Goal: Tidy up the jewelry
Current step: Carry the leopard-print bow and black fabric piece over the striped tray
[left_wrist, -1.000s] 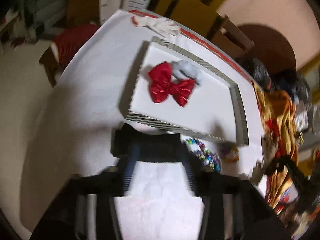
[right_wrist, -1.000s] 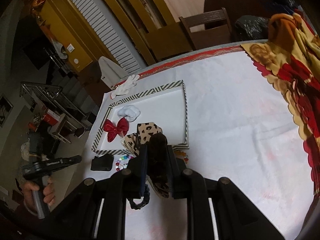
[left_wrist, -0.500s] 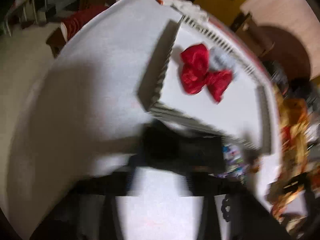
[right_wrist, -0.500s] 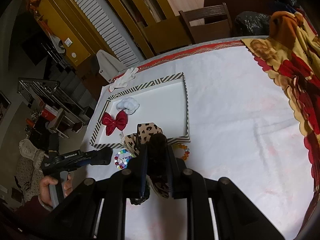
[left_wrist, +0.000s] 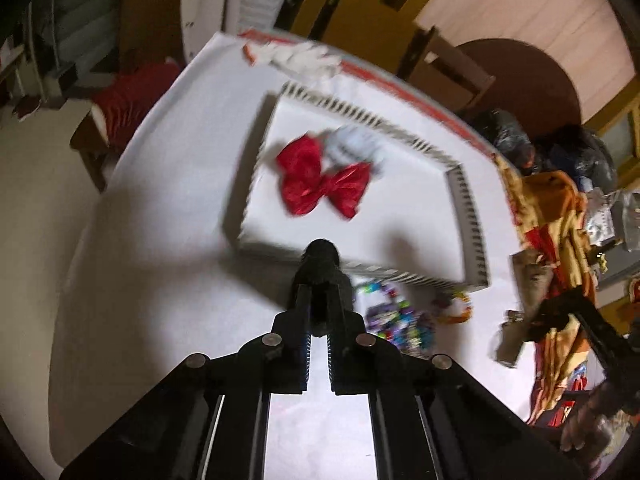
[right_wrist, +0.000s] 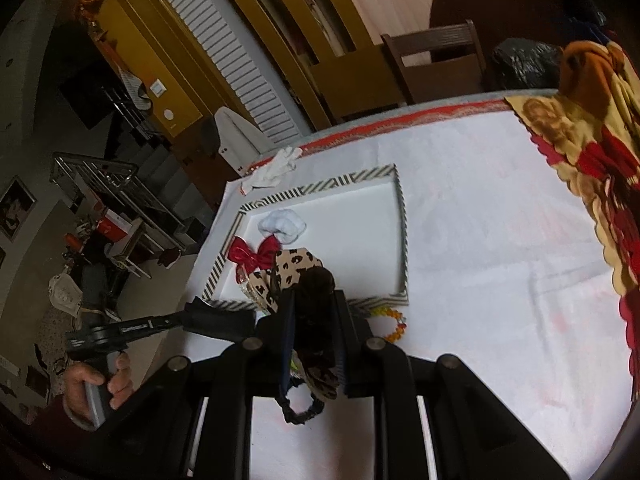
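The left tongs (left_wrist: 318, 300), open a second ago, are now closed on a black fuzzy item (left_wrist: 320, 264) and raised off the table (left_wrist: 160, 240), at 6 o'clock of the striped tray (left_wrist: 474, 216). The right tongs (right_wrist: 314, 320) remain clamped on a leopard-print scrunchie (right_wrist: 292, 270) over the tray's near edge; judged next step is depositing both beside the red bow (left_wrist: 320, 184).

Glossy satin red bow (left_wrist: 322, 184), matt white tablecloth (right_wrist: 480, 240) — fuzzy black hair tie (left_wrist: 320, 264), striped paper-look tray (right_wrist: 402, 240)
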